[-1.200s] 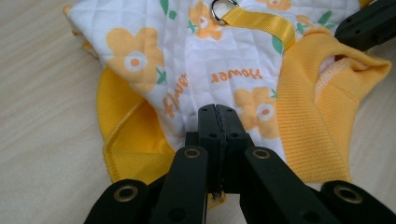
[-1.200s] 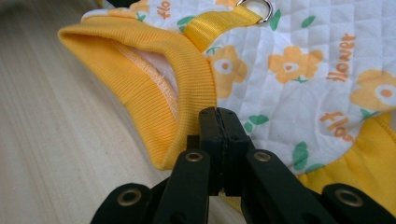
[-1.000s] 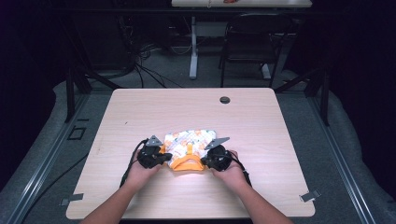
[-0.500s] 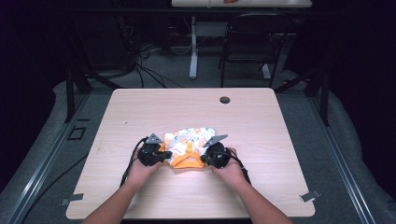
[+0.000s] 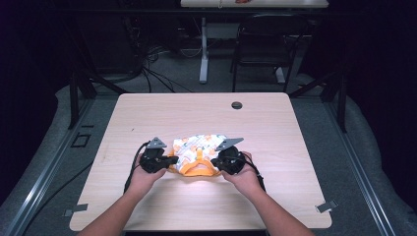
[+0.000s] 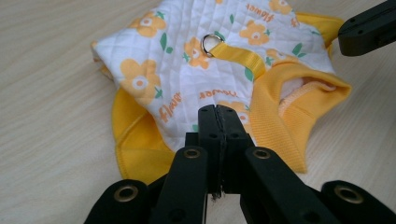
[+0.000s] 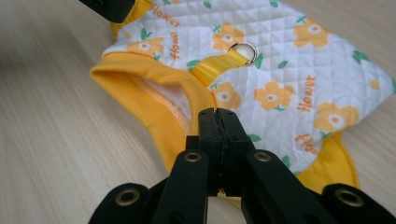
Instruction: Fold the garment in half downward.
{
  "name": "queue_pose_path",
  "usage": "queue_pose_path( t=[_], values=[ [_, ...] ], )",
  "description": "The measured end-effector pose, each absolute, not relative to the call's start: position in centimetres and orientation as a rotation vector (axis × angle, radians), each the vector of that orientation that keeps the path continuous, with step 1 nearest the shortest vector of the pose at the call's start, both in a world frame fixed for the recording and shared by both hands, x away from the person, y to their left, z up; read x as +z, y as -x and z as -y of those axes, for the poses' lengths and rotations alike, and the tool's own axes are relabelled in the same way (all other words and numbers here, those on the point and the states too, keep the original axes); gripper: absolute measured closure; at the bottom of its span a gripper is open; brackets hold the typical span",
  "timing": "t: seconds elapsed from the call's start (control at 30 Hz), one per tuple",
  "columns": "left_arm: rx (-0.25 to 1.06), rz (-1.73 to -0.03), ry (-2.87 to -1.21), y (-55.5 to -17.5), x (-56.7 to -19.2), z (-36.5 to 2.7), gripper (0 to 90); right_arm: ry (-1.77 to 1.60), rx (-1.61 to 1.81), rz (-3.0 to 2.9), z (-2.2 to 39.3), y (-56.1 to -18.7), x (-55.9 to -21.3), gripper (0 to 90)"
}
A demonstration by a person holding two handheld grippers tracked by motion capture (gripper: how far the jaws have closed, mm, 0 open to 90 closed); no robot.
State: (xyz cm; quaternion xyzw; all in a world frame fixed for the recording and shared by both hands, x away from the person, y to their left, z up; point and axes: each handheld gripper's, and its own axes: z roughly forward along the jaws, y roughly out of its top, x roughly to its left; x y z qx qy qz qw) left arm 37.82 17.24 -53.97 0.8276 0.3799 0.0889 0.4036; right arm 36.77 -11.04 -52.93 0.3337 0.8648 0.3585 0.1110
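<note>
A small quilted garment (image 5: 199, 146), white with orange flowers and yellow ribbed trim, lies flat on the table. A yellow strap on it carries a metal ring (image 6: 211, 43) (image 7: 243, 49). My left gripper (image 5: 167, 161) is at the garment's near left edge. Its jaws (image 6: 218, 112) are pressed together over the white cloth (image 6: 187, 70). My right gripper (image 5: 215, 162) is at the near right edge, shut (image 7: 218, 114) beside the yellow neck opening (image 7: 154, 93). No cloth shows between either pair of jaws.
The wooden table (image 5: 196, 113) has a black round grommet (image 5: 237, 105) at the back. Behind the table stand a chair (image 5: 260, 49) and a desk leg (image 5: 203, 49), with cables on the floor. Tape marks sit near the table's front corners.
Both hands and the garment have barely shifted. The grippers stay at the garment's near edge.
</note>
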Motion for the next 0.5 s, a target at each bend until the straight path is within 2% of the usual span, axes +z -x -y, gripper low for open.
queue_pose_path(
  t=[0.23, 0.5],
  values=[
    [0.252, -0.929, -2.081, -36.5, -52.6, -18.1, 86.6, -0.95, 1.076, -2.52, 12.1, -35.7, -51.7, 88.5],
    [0.244, -0.896, -2.057, -34.1, -52.3, -19.4, 76.4, -0.94, 1.098, -2.504, 14.3, -33.3, -51.5, 82.7]
  ],
)
